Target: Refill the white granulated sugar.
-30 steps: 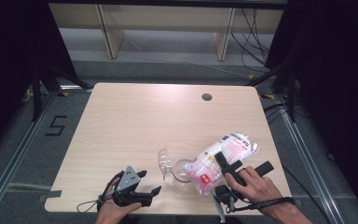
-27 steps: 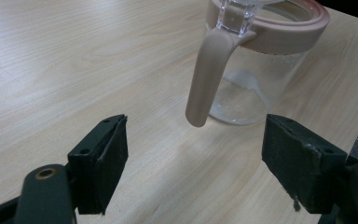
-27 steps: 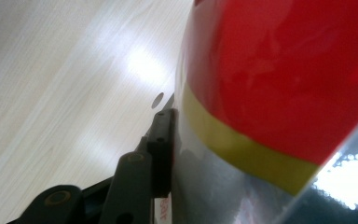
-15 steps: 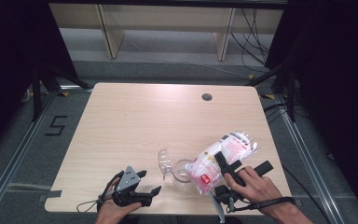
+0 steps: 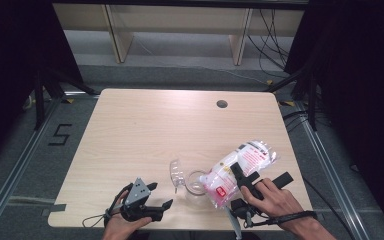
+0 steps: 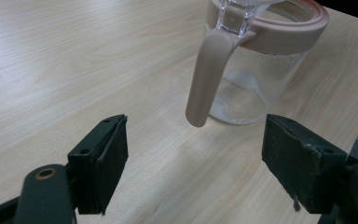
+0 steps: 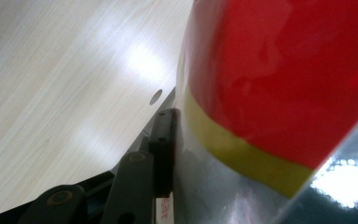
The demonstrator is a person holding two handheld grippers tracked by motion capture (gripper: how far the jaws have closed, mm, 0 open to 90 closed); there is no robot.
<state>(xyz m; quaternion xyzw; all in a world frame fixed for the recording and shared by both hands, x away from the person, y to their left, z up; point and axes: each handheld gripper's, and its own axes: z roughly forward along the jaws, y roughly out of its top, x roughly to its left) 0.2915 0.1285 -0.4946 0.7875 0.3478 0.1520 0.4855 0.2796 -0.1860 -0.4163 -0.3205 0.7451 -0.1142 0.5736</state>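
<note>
Pale wooden desk (image 5: 145, 130) with a round cable hole (image 5: 222, 104).
A clear glass jar (image 5: 196, 182) with a pinkish rim stands near the front edge, a plastic bag (image 5: 240, 167) tilted just beside it.

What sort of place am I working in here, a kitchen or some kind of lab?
Most likely a lab or recording bay, not a kitchen: a bare wooden table stands on a grey floor with a taped number, loose cables trail behind it, and dark curtains hang at the sides.

The bag (image 7: 279, 93) hides the right gripper's far fingers, and the jar (image 6: 261, 60) is cut off at the top edge.
</note>
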